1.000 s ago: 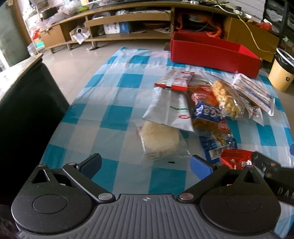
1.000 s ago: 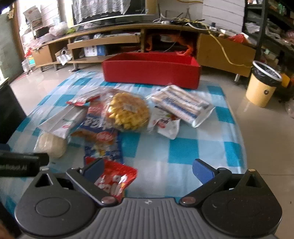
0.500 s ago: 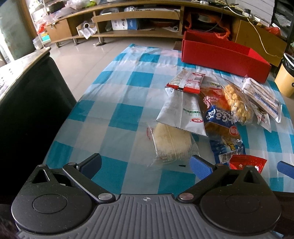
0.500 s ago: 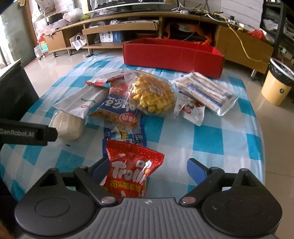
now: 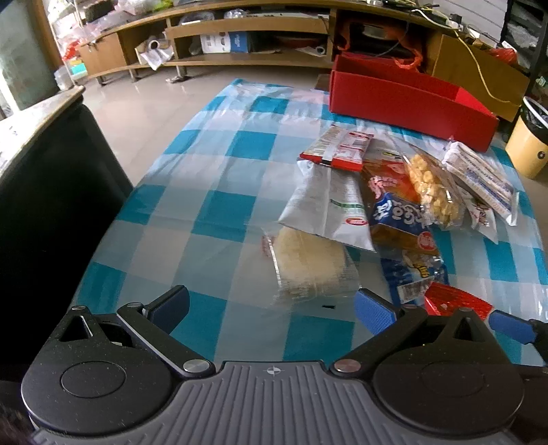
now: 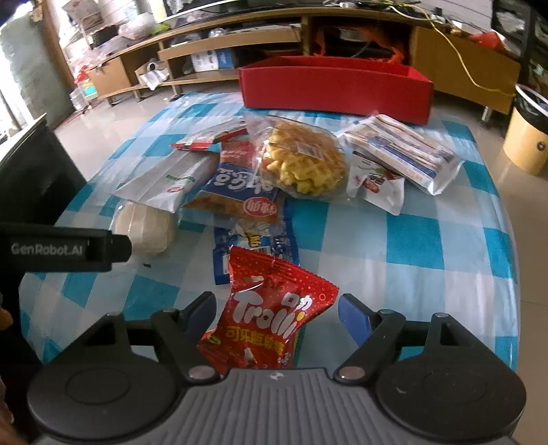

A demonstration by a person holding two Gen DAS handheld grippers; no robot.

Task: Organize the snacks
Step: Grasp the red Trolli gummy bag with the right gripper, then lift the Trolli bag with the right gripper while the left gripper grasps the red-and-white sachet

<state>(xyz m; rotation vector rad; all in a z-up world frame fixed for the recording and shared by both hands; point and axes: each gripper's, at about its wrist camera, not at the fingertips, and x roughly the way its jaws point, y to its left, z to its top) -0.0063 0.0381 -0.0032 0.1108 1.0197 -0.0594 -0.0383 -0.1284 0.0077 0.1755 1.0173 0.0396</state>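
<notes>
A red Trolli gummy bag [image 6: 270, 318] lies on the blue-checked tablecloth [image 5: 219, 205] at the near edge. My right gripper [image 6: 277, 315] straddles it, and its jaws are closing with the bag between them; the pads do not clearly press on it. My left gripper [image 5: 270, 306] stands open just short of a round cake in clear wrap [image 5: 308, 263]. Behind lie a silver bag [image 6: 161, 185], a blue-orange bag [image 6: 243, 195], a waffle bag [image 6: 303, 164] and a white cracker packet [image 6: 404, 154]. An open red box [image 6: 335, 89] stands at the table's far end.
A yellow waste bin [image 6: 527, 137] stands on the floor at the far right. Dark furniture [image 5: 51, 205] borders the table's left side. A long low wooden shelf unit [image 5: 239, 30] runs along the back wall. The cloth's left half is bare.
My right gripper has come down over the red gummy bag, which now sits between its jaws, and the jaws have narrowed. The left gripper stays open and has barely moved.
</notes>
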